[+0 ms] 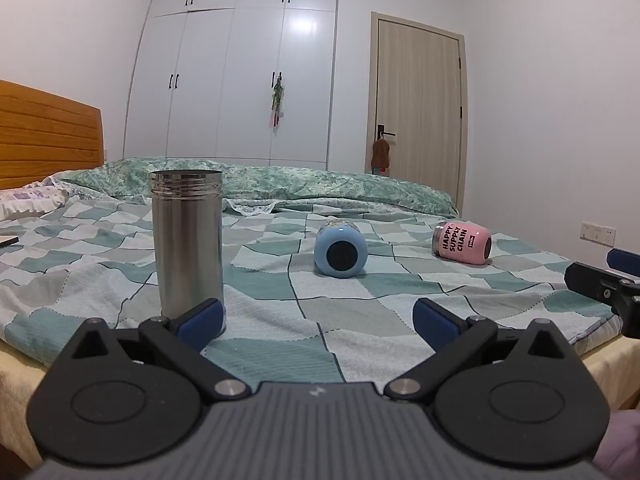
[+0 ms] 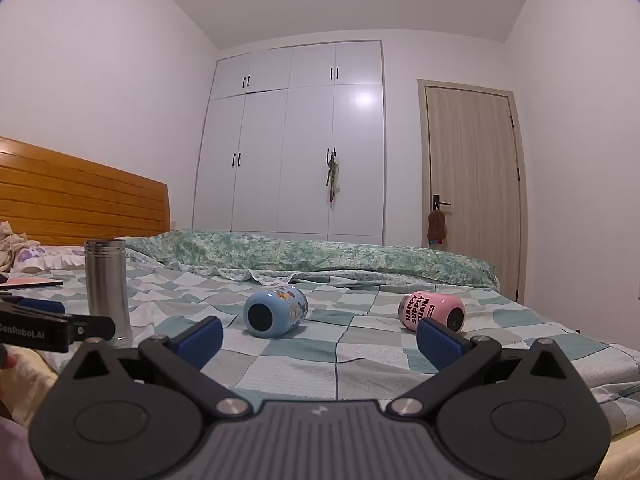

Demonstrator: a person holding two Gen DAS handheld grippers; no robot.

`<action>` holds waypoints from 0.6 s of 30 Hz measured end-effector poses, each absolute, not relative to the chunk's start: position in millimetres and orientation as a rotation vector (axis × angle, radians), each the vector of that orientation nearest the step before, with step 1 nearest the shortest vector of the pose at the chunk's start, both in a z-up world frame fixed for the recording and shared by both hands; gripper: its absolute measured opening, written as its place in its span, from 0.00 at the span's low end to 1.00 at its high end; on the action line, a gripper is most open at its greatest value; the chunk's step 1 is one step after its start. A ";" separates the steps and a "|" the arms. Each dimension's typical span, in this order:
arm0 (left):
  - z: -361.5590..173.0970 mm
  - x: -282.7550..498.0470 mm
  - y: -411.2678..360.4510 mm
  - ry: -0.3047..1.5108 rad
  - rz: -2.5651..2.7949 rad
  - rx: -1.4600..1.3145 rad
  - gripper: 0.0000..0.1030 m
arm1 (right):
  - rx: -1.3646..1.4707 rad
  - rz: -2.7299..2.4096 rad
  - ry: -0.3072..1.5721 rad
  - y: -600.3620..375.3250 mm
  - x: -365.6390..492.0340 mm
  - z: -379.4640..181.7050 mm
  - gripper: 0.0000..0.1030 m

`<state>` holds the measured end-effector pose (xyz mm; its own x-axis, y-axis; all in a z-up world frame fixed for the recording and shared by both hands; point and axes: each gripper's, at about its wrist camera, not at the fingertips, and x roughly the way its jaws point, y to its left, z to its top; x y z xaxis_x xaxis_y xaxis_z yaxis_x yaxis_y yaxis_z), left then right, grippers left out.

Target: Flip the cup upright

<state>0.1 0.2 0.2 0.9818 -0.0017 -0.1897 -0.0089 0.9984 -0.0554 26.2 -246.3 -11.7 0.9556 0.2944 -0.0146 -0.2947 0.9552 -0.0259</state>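
Observation:
A steel cup [image 1: 188, 244] stands upright on the checked bedspread [image 1: 352, 312]; it also shows in the right wrist view [image 2: 107, 286]. A light blue cup [image 1: 340, 249] lies on its side mid-bed, base toward me [image 2: 276, 311]. A pink cup [image 1: 462, 243] printed "HAPPY SUPPLY CHAIN" lies on its side to the right [image 2: 432, 311]. My left gripper [image 1: 318, 322] is open and empty, its left pad just in front of the steel cup. My right gripper [image 2: 320, 340] is open and empty, short of the blue and pink cups.
A folded green quilt [image 1: 300, 184] runs across the far side of the bed. A wooden headboard [image 2: 80, 196] and pillows are at left. White wardrobe [image 1: 240, 72] and a door [image 1: 420, 112] stand behind. The bed's near edge [image 1: 608, 360] is just below the grippers.

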 end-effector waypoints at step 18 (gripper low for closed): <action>0.0 0.1 0.0 0.188 0.005 -0.049 1.00 | -0.026 0.298 0.009 -246.1 26.3 -11.4 1.00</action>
